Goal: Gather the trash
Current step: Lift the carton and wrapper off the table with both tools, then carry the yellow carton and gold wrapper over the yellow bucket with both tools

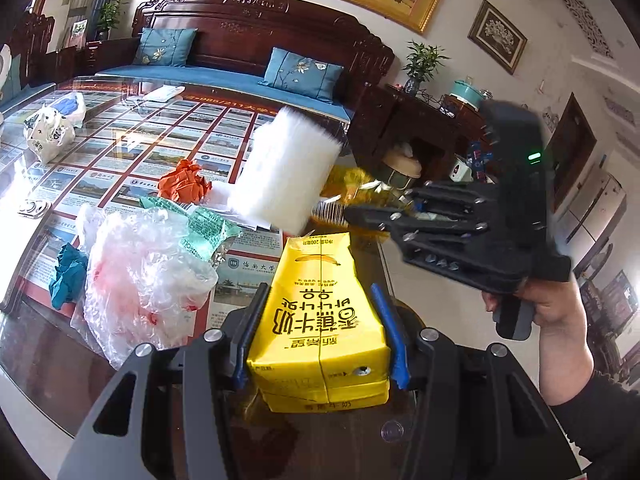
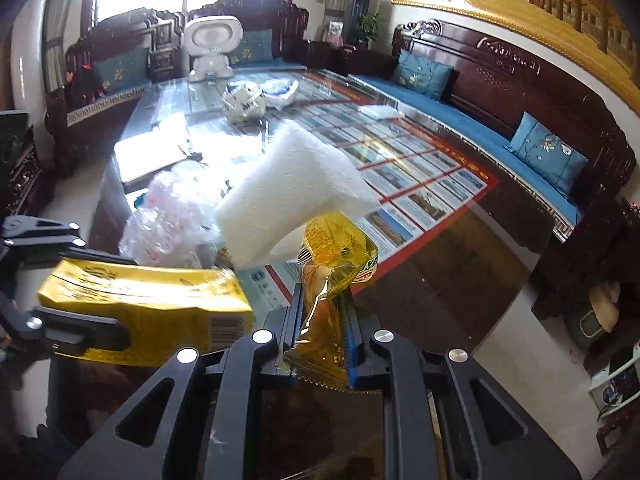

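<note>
Two hand-held grippers are up over the glass worktop (image 1: 132,128), and both are loaded. The left hand-held gripper (image 1: 320,320) is clamped on a yellow milk carton (image 1: 320,300), its blue pads pressed against the carton's two long sides. The carton's long axis is run straight out along the fingers, base end nearest the camera, gabled top pointed away toward the sofa (image 1: 248,80). Large black Chinese characters are printed down its face, upside down in the left wrist view; a banana drawing and a small "200" mark can be made out near the far end. From the right wrist view the same carton (image 2: 148,304) is seen lying level, a barcode showing at its end.

The right hand-held gripper (image 2: 322,320) is closed narrow on a crumpled yellow wrapper (image 2: 332,256), pinched near its serrated edge. The wrapper is stood up from the jaws, and a white foam block (image 2: 288,196) is carried at its far end, tilted up and away. A bare hand (image 1: 552,304) is seen on that gripper's handle.

Down on the worktop, clear plastic bags (image 1: 148,268) are heaped beside a green printed wrapper (image 1: 200,228), orange crumpled paper (image 1: 184,182) and teal crumpled paper (image 1: 68,276). Under the glass, "HAINAN" can be read on a poster (image 1: 256,268).
</note>
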`<move>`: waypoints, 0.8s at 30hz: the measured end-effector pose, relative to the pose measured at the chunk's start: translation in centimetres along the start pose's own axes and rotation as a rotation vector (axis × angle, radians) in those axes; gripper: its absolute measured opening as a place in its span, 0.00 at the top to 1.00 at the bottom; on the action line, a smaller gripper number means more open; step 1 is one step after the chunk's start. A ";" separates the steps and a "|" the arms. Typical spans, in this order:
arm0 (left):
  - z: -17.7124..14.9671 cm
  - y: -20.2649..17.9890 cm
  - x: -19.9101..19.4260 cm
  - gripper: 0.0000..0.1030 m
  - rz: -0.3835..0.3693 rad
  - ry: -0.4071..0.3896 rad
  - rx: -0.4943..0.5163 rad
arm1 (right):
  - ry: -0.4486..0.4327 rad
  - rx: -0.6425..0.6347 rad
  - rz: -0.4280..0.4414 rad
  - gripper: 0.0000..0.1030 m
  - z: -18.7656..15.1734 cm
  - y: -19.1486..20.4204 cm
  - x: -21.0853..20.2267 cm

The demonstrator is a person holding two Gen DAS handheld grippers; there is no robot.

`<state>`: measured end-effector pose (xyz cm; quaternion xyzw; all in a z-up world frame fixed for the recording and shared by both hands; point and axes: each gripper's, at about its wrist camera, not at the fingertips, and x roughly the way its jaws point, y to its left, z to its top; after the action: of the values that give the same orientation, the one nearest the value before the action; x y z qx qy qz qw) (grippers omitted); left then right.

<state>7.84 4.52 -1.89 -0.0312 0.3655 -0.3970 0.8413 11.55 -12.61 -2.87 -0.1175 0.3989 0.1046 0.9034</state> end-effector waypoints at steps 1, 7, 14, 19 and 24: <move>0.0 0.0 -0.1 0.50 -0.001 -0.002 0.000 | 0.009 0.021 0.007 0.84 -0.4 -0.5 0.3; 0.3 -0.2 -0.1 0.50 -0.004 -0.005 0.011 | -0.071 0.069 0.055 0.84 -0.2 -1.2 -2.5; 0.7 -1.3 0.3 0.50 -0.010 -0.002 0.028 | -0.135 0.114 0.124 0.84 0.0 -2.8 -5.1; 1.1 -1.7 0.7 0.50 -0.020 0.002 0.034 | -0.125 0.201 0.334 0.84 -0.2 -3.7 -4.5; 1.1 -1.7 0.6 0.50 -0.016 0.004 0.038 | -0.118 0.309 0.517 0.84 -0.6 -4.7 -3.6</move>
<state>7.66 2.68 -0.83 -0.0173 0.3591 -0.4108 0.8378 10.09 -17.64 -0.02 0.1329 0.3735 0.2760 0.8756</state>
